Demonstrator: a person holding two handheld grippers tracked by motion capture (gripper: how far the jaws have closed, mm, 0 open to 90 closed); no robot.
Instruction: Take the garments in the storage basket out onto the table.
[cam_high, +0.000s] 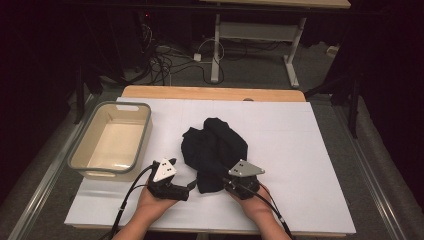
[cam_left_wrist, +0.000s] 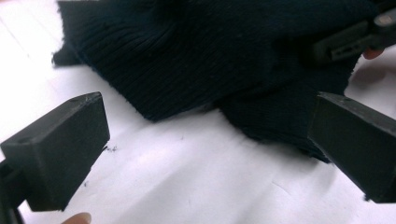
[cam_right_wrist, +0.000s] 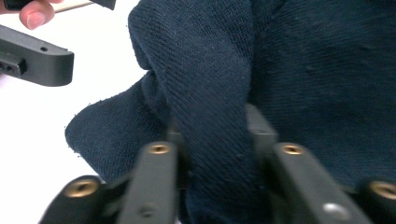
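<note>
A dark navy knit garment (cam_high: 215, 145) lies crumpled in the middle of the white table top (cam_high: 305, 150). In the high view my left gripper (cam_high: 192, 185) sits just left of the garment's near corner. Its jaws stand wide open in the left gripper view, with the garment's (cam_left_wrist: 210, 51) hem and bare table between them, and my left gripper (cam_left_wrist: 210, 140) touches neither. My right gripper (cam_high: 226, 183) is at the garment's near right edge. In the right gripper view my right gripper (cam_right_wrist: 215, 128) is shut on a raised fold of the garment (cam_right_wrist: 303, 70).
An empty beige basin with a grey rim (cam_high: 144, 131) stands at the table's left side. Beyond the far wooden edge (cam_high: 210, 93) are a desk frame and cables on the floor. White table surface lies to the right of the garment.
</note>
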